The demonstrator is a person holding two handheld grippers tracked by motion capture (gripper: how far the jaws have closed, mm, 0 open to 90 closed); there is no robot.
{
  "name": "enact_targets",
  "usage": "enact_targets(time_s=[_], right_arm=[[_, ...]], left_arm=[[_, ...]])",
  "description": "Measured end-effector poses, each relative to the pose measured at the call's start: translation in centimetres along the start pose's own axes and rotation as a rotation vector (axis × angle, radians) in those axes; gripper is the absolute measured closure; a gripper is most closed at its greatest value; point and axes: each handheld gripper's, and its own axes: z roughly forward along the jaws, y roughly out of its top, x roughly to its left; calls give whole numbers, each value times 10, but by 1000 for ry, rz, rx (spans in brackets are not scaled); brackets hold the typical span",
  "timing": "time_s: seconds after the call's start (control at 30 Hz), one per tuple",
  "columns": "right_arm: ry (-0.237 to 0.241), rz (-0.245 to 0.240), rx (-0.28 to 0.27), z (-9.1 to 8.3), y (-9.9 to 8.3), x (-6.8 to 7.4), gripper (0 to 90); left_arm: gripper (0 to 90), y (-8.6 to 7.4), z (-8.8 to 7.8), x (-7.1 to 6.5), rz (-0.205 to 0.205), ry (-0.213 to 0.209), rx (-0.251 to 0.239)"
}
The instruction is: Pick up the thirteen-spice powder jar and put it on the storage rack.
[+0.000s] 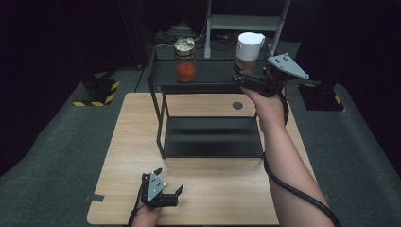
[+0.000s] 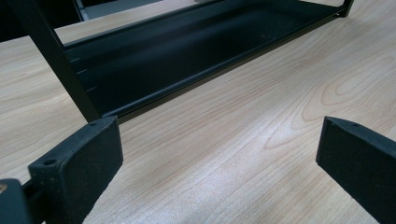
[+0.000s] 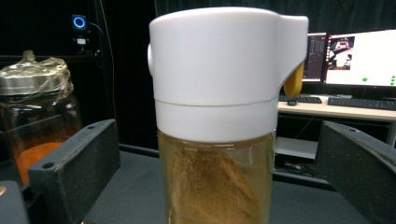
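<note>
A glass jar with a tall white lid [image 1: 249, 47] holds brownish powder and stands on the right of the top shelf of a black rack [image 1: 208, 75]. My right gripper [image 1: 242, 75] is raised to that shelf. In the right gripper view its jaws stand wide on either side of the jar [image 3: 219, 79], with a gap on each side and no pad touching. A second jar with orange powder and a wrapped metal lid [image 1: 185, 61] stands at the shelf's left [image 3: 35, 121]. My left gripper [image 1: 169, 179] rests open on the wooden table [image 1: 127, 142] near its front edge, nothing between its jaws [image 2: 219, 163].
The rack's lower shelf [image 1: 213, 137] lies on the table, and the left gripper view shows its near edge and post [image 2: 187, 46]. A round cable hole [image 1: 237, 105] sits behind the rack. Stand bases [image 1: 97, 92] flank the table on the floor. Monitors [image 3: 359, 56] glow far behind.
</note>
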Motion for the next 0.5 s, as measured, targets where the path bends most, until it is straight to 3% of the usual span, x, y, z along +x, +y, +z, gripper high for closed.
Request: enact_targets(time_s=[0.2, 0.5], right_arm=[[17, 14, -12, -12, 0, -2, 0], [38, -7, -14, -32, -2, -2, 0]], left_arm=[[8, 0, 0, 0, -5, 2, 2], [8, 1, 1, 0, -1, 3, 5]])
